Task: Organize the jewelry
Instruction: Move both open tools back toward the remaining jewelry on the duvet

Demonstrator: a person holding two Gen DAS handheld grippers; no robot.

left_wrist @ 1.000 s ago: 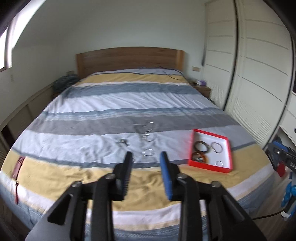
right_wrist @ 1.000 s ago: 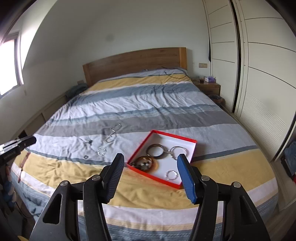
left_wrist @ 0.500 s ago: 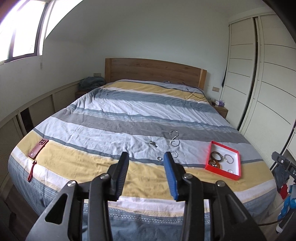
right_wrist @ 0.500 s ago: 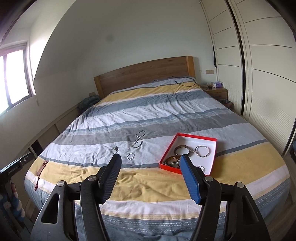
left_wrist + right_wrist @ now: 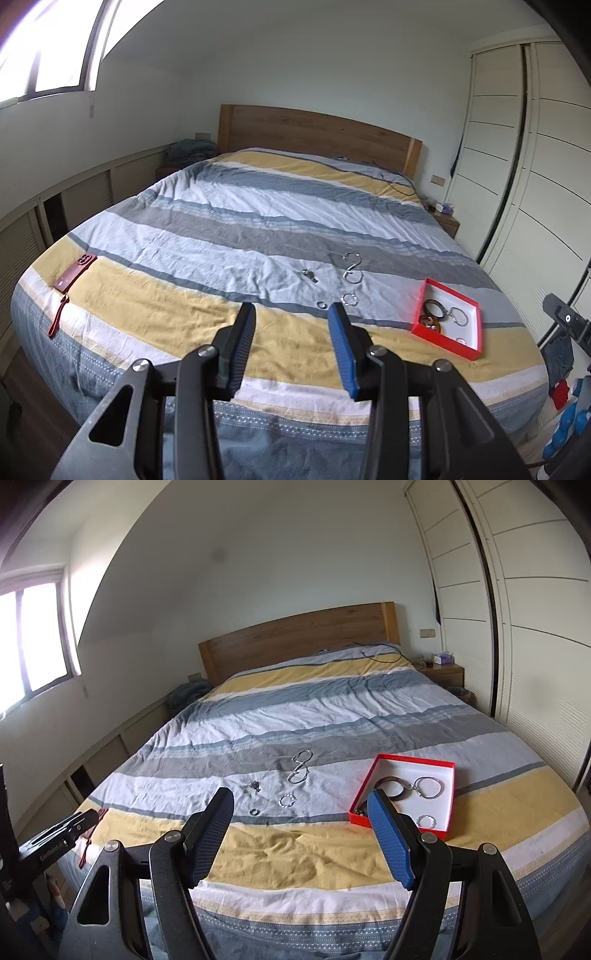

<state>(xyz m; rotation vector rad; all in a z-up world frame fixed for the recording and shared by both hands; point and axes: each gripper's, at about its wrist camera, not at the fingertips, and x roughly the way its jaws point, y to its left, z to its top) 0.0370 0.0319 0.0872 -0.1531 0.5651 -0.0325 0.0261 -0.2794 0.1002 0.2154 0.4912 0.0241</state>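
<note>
Jewelry [image 5: 297,767] lies mid-frame on the bed [image 5: 332,849]; red box [image 5: 448,805] lower right; right gripper [image 5: 301,808] opening, empty; left gripper [image 5: 291,317] released, empty.

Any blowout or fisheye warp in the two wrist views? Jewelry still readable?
Left wrist: the window is blown out top left, the white wardrobe doors bow strongly, and the loose silver jewelry on the striped bedspread is small but sharp. Right wrist: window overexposed, red-rimmed jewelry box clear.
</note>
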